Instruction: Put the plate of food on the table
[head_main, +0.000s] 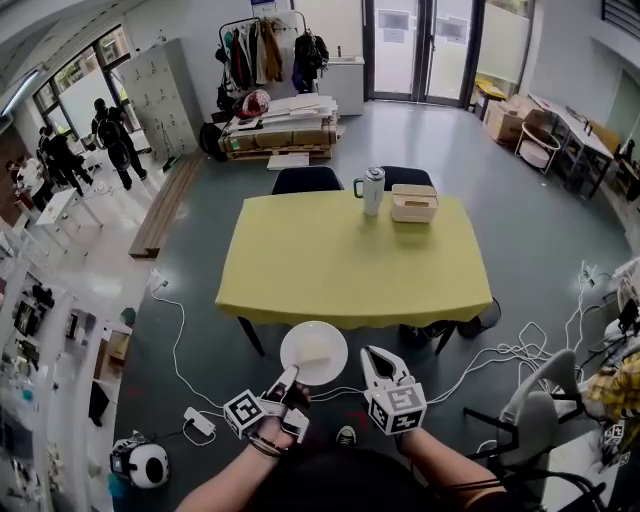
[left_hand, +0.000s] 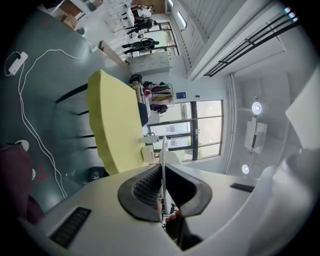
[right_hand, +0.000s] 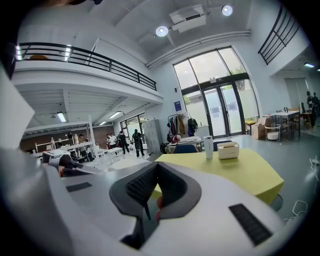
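Note:
A white round plate (head_main: 314, 352) hangs in the air just short of the near edge of the yellow table (head_main: 355, 255). I cannot make out any food on it. My left gripper (head_main: 288, 378) is shut on the plate's near left rim. In the left gripper view the plate (left_hand: 163, 160) shows edge-on, pinched between the dark pads of that gripper (left_hand: 162, 200). To the right of the plate and apart from it, my right gripper (head_main: 378, 360) is shut and holds nothing. In the right gripper view my right gripper (right_hand: 155, 190) points toward the table (right_hand: 235, 170).
A steel tumbler (head_main: 372, 190) and a white box (head_main: 414, 203) stand at the table's far side, with two dark chairs (head_main: 306, 179) behind. White cables (head_main: 180, 340) trail over the grey floor. A swivel chair (head_main: 540, 395) stands at my right, and people (head_main: 110, 135) stand far left.

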